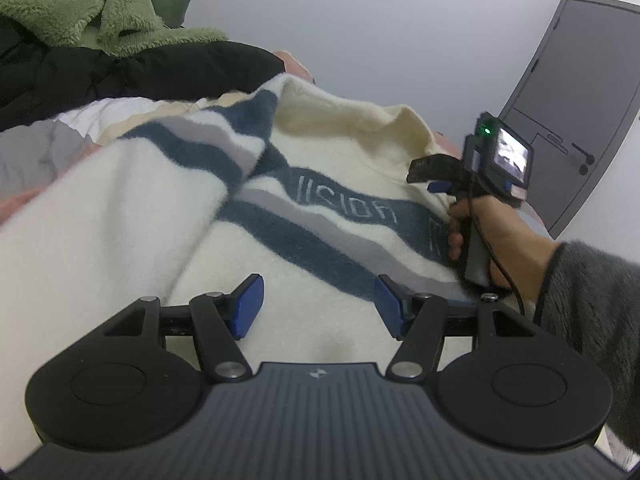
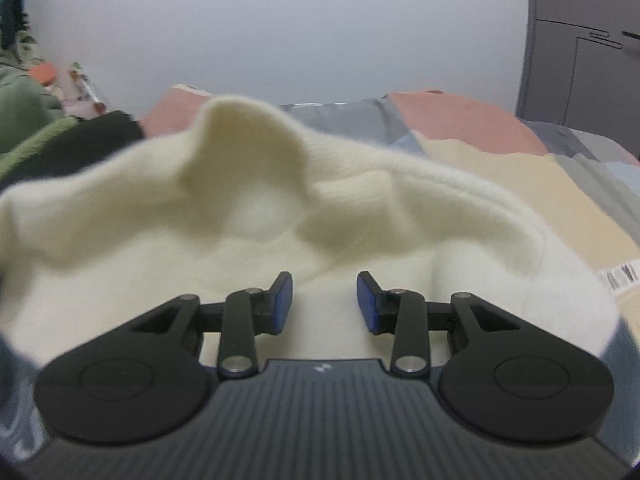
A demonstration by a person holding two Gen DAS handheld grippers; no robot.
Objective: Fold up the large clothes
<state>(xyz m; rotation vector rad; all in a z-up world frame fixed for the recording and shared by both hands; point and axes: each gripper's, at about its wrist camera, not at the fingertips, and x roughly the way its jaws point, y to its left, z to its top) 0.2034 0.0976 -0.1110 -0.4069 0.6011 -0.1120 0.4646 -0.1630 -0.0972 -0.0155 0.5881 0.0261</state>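
Note:
A cream-white knitted sweater (image 1: 320,160) with navy and grey stripes and faint lettering lies spread on the bed. One sleeve is folded across its left side. My left gripper (image 1: 318,306) hovers low over the plain white lower part, jaws open, nothing between the blue pads. At the sweater's right edge a person's hand in a grey sleeve holds my right gripper (image 1: 430,178). In the right wrist view my right gripper (image 2: 324,300) stands open just above the cream fabric (image 2: 248,200), near a raised ribbed fold. Its pads are apart and pinch no cloth.
A green fleece (image 1: 80,4) and a black garment (image 1: 120,72) are piled at the bed's far left. The patchwork bed cover (image 2: 480,128) in pink, grey and beige extends beyond the sweater. A grey door (image 1: 568,100) stands at the right, and a white label (image 2: 618,276) lies on the cover.

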